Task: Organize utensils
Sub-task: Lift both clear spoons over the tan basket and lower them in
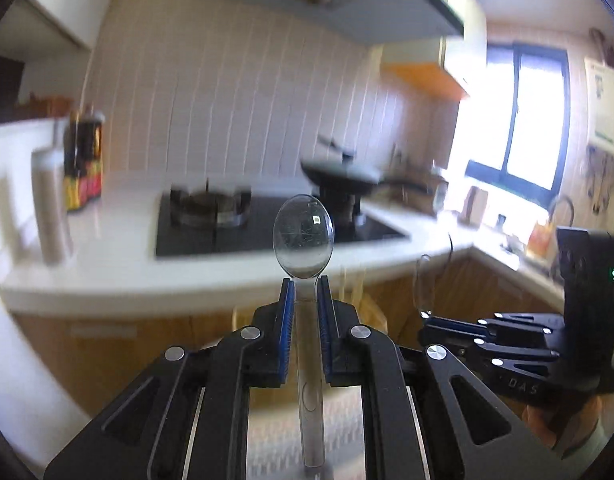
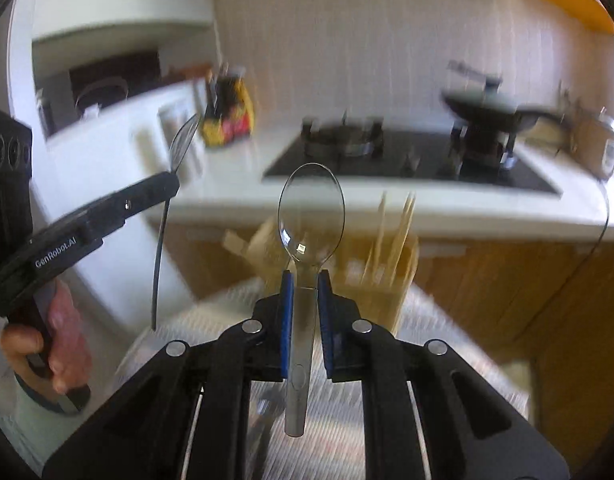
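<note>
In the left wrist view my left gripper (image 1: 306, 286) is shut on the neck of a clear plastic spoon (image 1: 303, 236). Its bowl stands up past the blue pads (image 1: 288, 312) and its handle runs back between the fingers. My right gripper (image 2: 306, 280) grips a second clear spoon (image 2: 311, 216) the same way. Each view shows the other gripper. The right one (image 1: 425, 330) is low at the right, its spoon (image 1: 421, 284) faint. The left one (image 2: 171, 184) is at the left, its spoon (image 2: 185, 136) edge-on, with a hand (image 2: 59, 340) on its grip.
A wooden holder (image 2: 391, 280) with several sticks in it stands on a striped cloth (image 2: 447, 320) below the grippers. Behind runs a white counter (image 1: 107, 264) with a black gas hob (image 1: 227, 224), a dark wok (image 1: 339, 172) and bottles (image 1: 83, 160). A window (image 1: 519, 128) is at the right.
</note>
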